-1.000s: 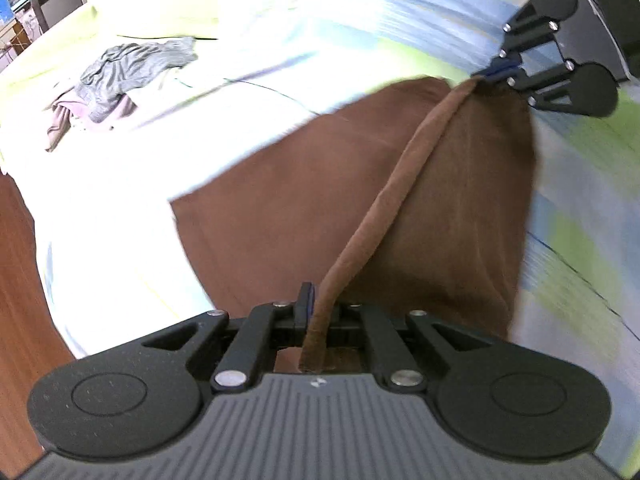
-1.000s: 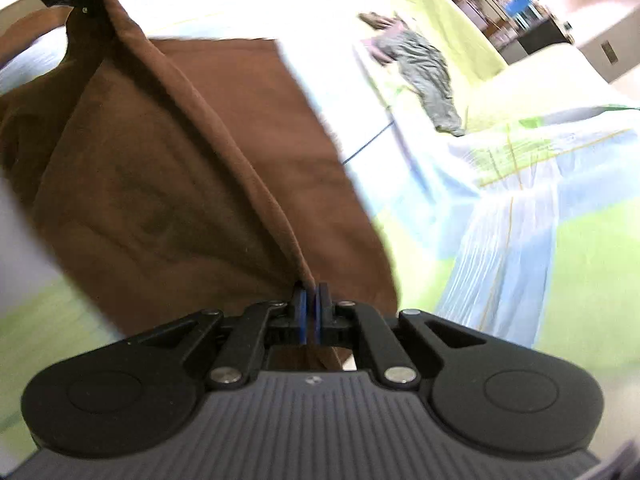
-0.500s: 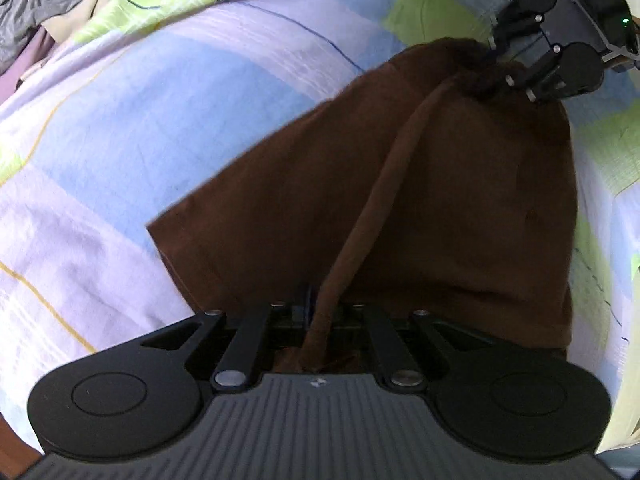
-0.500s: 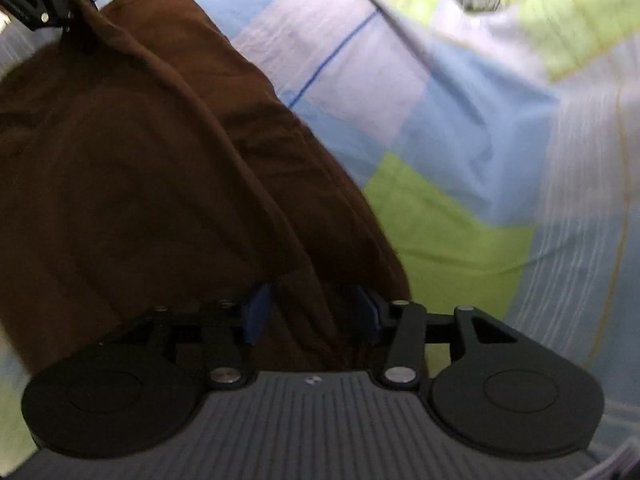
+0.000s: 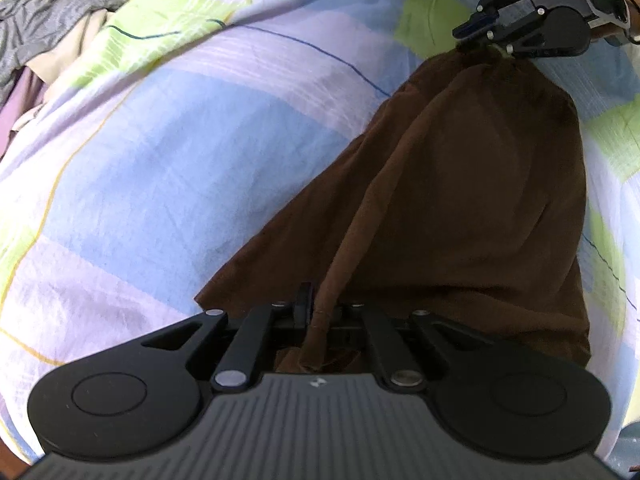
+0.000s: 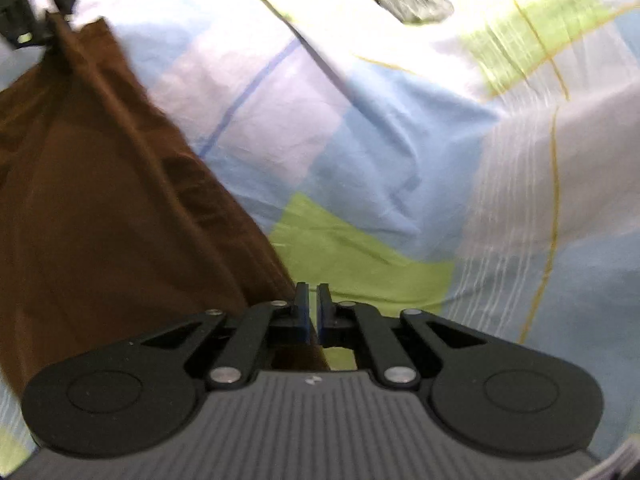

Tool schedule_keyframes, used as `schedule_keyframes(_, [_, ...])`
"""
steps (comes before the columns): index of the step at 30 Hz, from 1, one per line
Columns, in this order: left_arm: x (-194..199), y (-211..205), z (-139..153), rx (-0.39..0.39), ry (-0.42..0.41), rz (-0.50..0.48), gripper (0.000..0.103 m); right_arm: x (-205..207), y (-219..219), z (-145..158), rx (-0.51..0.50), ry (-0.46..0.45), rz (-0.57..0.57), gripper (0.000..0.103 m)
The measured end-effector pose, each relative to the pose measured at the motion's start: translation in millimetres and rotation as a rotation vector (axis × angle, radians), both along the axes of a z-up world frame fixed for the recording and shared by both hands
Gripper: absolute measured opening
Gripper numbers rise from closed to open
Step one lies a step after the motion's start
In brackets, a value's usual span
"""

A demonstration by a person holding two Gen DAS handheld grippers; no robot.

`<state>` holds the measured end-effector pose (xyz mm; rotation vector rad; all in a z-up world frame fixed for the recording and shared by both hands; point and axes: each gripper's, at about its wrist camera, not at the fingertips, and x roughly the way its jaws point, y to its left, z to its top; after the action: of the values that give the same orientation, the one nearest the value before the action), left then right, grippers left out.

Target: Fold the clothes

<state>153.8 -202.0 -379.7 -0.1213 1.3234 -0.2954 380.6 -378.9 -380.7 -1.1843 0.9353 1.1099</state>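
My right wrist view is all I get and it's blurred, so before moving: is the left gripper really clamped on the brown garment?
Observer: Yes; the left gripper is shut on a rolled edge of the brown garment.
Operator: Where does my right gripper sit?
Observer: The right gripper tips touch the garment's far corner, which peaks up to them.
Operator: Anything near the grey garment?
Observer: Beige cloth and purple cloth lie beside the grey garment.
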Motion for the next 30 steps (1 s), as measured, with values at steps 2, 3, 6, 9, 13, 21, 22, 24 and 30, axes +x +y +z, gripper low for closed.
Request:
schedule_keyframes(2, [3,8,0,-0.025,0.018,0.01,0.011,-10,-13,3,0.045,0.024,-0.041,0.032])
schedule_keyframes(3, [3,9,-2,-0.031,0.021,0.011,0.011,-16,-21,7,0.056,0.036,-0.056,0.032])
schedule_keyframes(6, [2,9,-3,-0.032,0.022,0.003,0.011,-23,-38,9,0.006,0.026,-0.05,0.039])
schedule_keyframes(9, [0,6,-3,-0.016,0.015,-0.008,0.011,-20,-50,12,-0.028,0.051,-0.045,0.039])
schedule_keyframes(13, [-1,3,-3,-0.001,0.005,-0.018,0.011,-9,-45,8,-0.046,0.066,-0.017,0.038])
schedule_keyframes(21, [-8,3,10,0.024,-0.065,-0.046,0.006,-18,-50,14,-0.044,0.047,0.044,0.005])
schedule_keyframes(22, [-8,5,10,0.021,-0.066,-0.041,0.006,-20,-50,19,-0.037,0.028,0.046,0.005])
schedule_keyframes(24, [-7,8,11,0.021,-0.072,-0.03,0.006,-17,-47,13,-0.036,-0.001,0.032,0.005])
schedule_keyframes(30, [2,20,5,0.045,-0.072,-0.048,0.006,-9,-37,-5,-0.032,-0.087,-0.009,0.003])
